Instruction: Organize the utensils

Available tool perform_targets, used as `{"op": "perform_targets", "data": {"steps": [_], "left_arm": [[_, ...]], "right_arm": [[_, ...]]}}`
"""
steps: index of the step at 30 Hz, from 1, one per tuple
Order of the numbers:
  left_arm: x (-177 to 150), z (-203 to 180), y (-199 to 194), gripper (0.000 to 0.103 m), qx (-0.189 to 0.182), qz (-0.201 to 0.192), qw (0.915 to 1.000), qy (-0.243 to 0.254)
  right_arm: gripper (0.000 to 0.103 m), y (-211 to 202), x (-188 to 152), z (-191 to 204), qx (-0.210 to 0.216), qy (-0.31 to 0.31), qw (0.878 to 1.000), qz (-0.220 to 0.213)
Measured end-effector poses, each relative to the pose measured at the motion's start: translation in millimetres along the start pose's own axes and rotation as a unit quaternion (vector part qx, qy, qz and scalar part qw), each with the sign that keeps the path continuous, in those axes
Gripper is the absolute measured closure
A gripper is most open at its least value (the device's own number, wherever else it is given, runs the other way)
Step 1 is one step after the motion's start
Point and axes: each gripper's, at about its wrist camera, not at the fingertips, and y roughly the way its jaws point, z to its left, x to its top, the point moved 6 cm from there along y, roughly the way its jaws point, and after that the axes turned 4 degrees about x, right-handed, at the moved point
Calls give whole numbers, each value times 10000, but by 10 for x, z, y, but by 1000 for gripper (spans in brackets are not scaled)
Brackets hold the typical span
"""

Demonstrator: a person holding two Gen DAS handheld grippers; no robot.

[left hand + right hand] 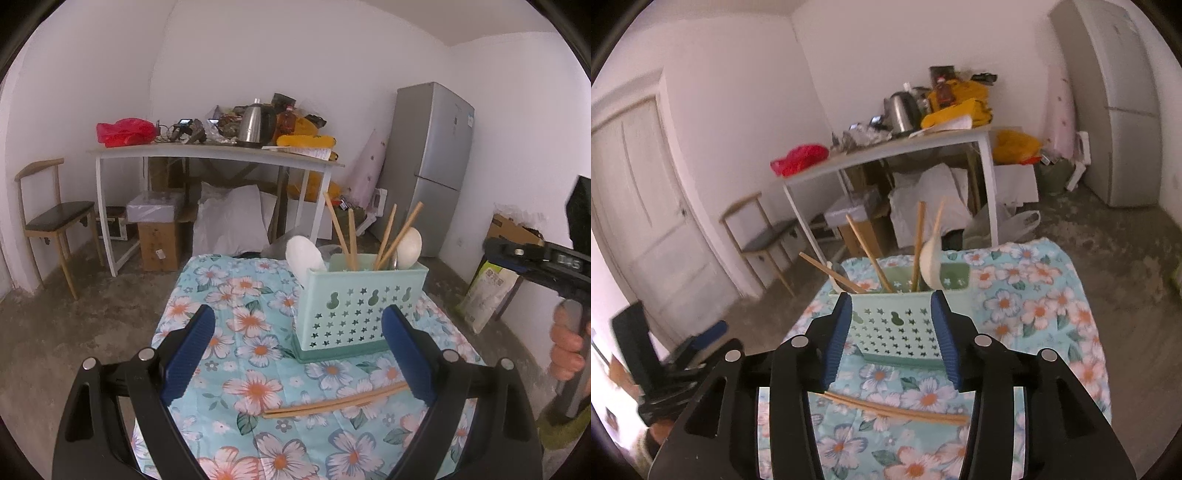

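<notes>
Small table draped in a floral cloth [255, 332] [1034, 302], pale blue with white-and-orange blossoms. Mint-green perforated utensil caddy [354, 314] [897, 328] stood upright on the cloth, holding chopsticks and white spoons. Pair of wooden chopsticks [332, 400] [897, 408] lay flat on the cloth just in front of the caddy, apart from it.

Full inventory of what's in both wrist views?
holder: 1, mint green, on floral tablecloth
upright chopsticks: 4, tan, in holder
spoons: 2, white, in holder
loose chopsticks: 2, tan, flat on cloth before holder
back table: 1, white, by wall, cluttered
kettle: 1, steel, on back table
chair: 1, wood, left
fridge: 1, grey, right
left tongs: open, empty
right tongs: open, empty
</notes>
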Motion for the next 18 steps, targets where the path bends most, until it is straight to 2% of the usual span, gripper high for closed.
{"op": "perform_targets", "data": {"steps": [3,5,7,9,10,12,15,16,17,18], "left_arm": [[-53,-97,69,14,-38,63,9996,262],[-133,-227,163,14,-53,134,9979,630],[-248,-400,284,15,-51,224,9931,1152],[-411,-631,432,25,-19,259,9823,1853],[-509,-754,509,28,-7,284,9743,2234],[-692,-957,643,40,-63,410,9576,2850],[-1044,-1279,798,50,-162,489,9168,3961],[-1129,-1350,831,52,-158,499,9050,4222],[-1243,-1431,875,57,-143,496,8885,4560],[-1330,-1488,913,61,-140,500,8757,4801]], "right_arm": [[55,-47,-281,-201,-160,386,9990,134],[55,-1,-534,-371,-368,701,9960,412],[55,64,-853,-566,-567,1098,9895,747],[54,89,-1105,-724,-589,1523,9821,933],[54,92,-1213,-790,-572,1719,9784,996],[54,87,-1347,-880,-601,1934,9734,1067],[54,27,-1463,-970,-624,2106,9693,1104],[54,3,-1490,-1008,-629,2146,9684,1102],[54,-12,-1501,-1033,-638,2179,9677,1092],[54,-37,-1512,-1071,-639,2214,9672,1068]]}}
